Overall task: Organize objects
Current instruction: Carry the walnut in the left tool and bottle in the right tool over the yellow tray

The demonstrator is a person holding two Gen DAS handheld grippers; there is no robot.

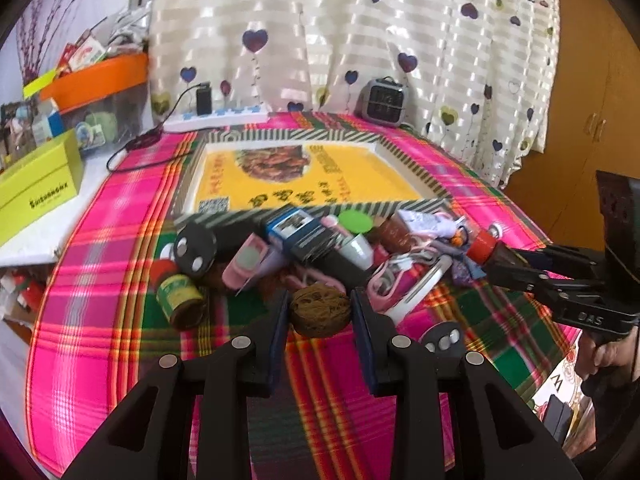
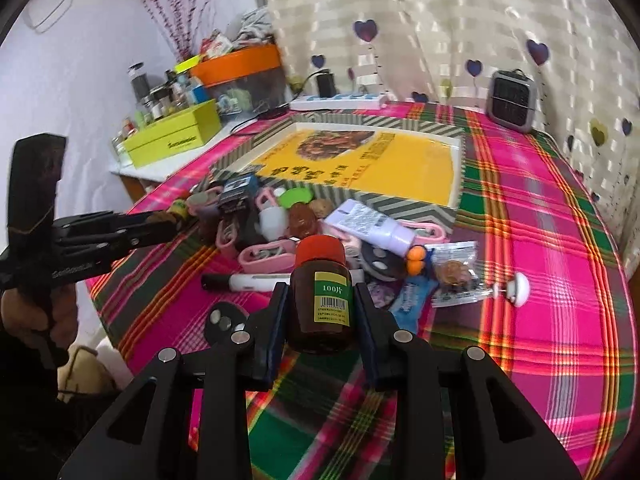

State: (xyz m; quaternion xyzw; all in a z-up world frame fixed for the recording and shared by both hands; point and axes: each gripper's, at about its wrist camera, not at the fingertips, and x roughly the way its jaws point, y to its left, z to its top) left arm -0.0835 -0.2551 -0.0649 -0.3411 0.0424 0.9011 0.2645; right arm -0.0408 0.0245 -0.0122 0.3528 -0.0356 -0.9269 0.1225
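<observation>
A pile of small objects lies on the pink plaid tablecloth (image 1: 100, 280) in front of a striped tray with a yellow sheet (image 1: 304, 184). My left gripper (image 1: 320, 314) is shut on a brown ball of yarn (image 1: 320, 314) at the near edge of the pile. My right gripper (image 2: 320, 308) is shut on a brown pill bottle with a red cap (image 2: 322, 300), held upright just above the cloth; the same bottle (image 1: 482, 246) shows in the left wrist view at the pile's right end. The tray also shows in the right wrist view (image 2: 458, 168).
The pile holds a green-labelled jar (image 1: 178, 296), black discs (image 1: 194, 250), pink clips (image 2: 266, 260), a white tube (image 2: 372, 226) and a marker (image 2: 248, 282). A lime box (image 1: 36, 192), an orange-lidded bin (image 1: 100, 80), a power strip (image 1: 216, 118) and a small heater (image 1: 384, 100) stand behind.
</observation>
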